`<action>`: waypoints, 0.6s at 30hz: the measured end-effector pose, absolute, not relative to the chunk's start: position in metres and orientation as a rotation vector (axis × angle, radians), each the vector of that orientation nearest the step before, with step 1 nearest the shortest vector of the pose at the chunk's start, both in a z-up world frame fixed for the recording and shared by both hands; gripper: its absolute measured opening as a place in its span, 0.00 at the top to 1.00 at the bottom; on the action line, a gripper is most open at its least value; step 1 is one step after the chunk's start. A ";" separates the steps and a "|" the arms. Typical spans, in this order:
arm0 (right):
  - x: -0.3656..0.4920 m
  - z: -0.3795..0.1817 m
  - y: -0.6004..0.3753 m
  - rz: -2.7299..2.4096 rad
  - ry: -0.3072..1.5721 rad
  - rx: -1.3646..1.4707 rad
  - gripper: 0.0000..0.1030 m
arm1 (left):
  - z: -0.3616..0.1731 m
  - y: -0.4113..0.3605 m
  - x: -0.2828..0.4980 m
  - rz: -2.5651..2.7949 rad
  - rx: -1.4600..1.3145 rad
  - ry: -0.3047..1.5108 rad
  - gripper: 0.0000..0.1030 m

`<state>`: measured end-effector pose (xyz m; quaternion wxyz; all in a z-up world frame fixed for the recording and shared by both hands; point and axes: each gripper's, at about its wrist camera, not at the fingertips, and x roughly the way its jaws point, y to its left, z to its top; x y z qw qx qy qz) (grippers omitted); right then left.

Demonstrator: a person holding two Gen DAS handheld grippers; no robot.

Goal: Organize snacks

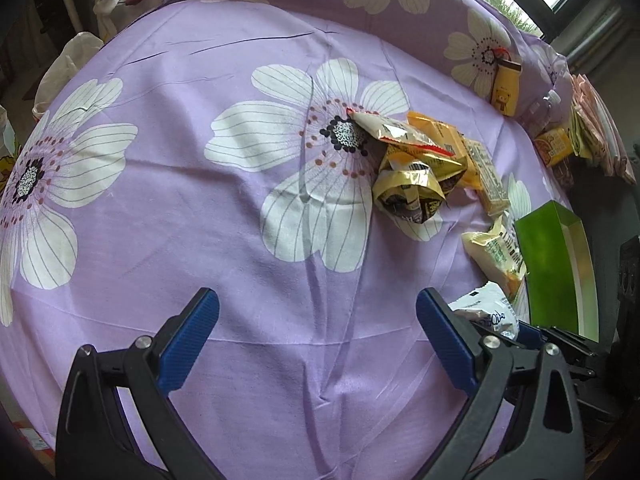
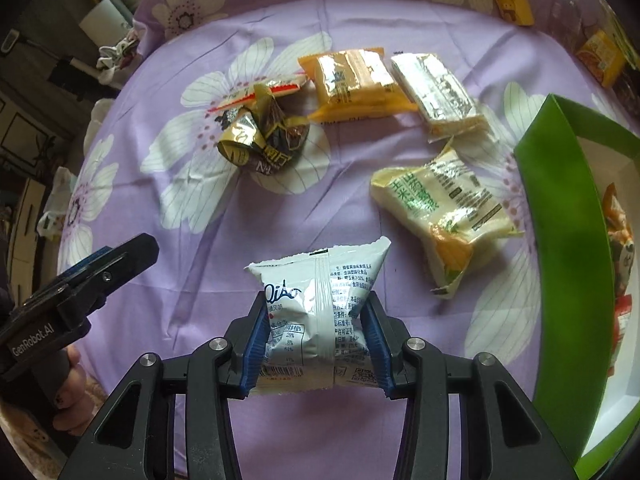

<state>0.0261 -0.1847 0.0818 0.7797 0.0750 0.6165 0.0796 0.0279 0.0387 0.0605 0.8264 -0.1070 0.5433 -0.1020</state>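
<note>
My right gripper is shut on a white snack packet, held above the purple flowered cloth; the same white packet shows at the right of the left wrist view. My left gripper stands open over bare cloth with nothing between its fingers; it also shows as the left gripper at the left edge of the right wrist view. Loose on the cloth lie a pale green-lettered packet, an orange packet, a silvery packet and a crumpled gold wrapper.
A green box with a white inside stands at the right and holds an orange-and-red packet. A yellow carton, a clear bottle and an orange box sit at the back right. A hand grips the left tool.
</note>
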 end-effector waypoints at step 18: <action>0.019 0.106 -0.241 0.172 1.182 0.419 0.39 | 0.063 -0.020 0.005 -0.447 -0.187 1.067 0.08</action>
